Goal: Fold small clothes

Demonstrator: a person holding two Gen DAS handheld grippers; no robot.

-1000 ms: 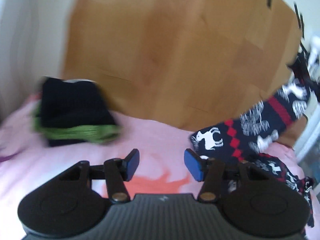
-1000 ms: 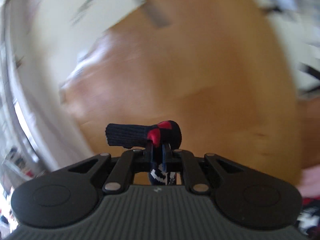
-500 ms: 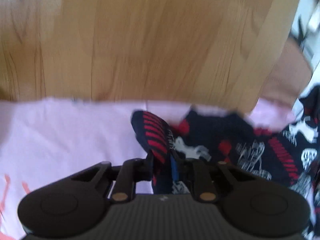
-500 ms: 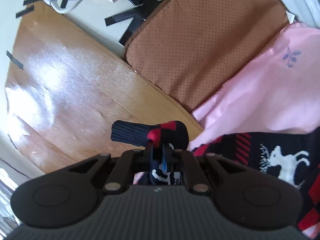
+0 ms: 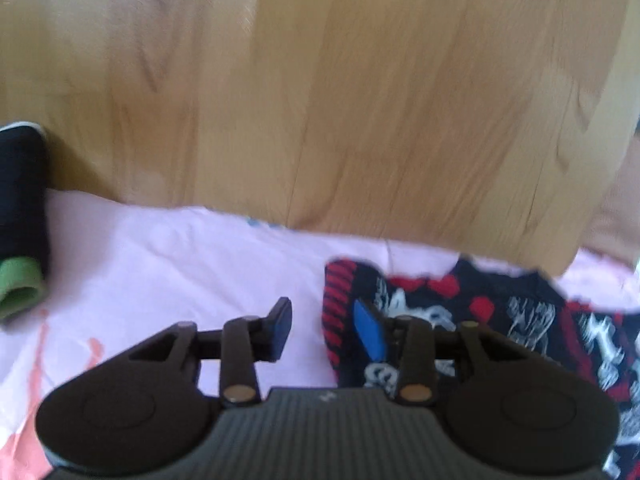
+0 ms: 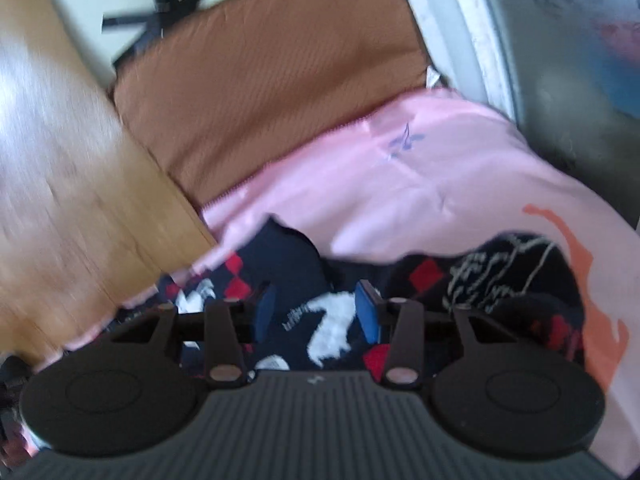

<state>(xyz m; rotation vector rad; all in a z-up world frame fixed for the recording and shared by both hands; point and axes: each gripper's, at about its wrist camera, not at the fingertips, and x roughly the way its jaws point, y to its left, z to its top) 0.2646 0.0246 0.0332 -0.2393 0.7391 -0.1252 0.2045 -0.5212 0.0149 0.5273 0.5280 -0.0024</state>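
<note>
2 grippers releasing: patterned knit garment [image 5: 500, 320] lies on the pink sheet [image 5: 180, 272], likely folded over (blurry). Left gripper [image 5: 324, 326] and right gripper [image 6: 316, 310] jaws opening, nothing gripped. Next: re-grip an edge, fold again.

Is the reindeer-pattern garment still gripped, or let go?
Let go: it lies on the pink sheet; reindeer-pattern garment sits under both opening grippers, left gripper, right gripper, pads clear.

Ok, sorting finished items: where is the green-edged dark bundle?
In the left wrist view, the green-edged dark bundle lies at the far left edge on the pink sheet.
</note>
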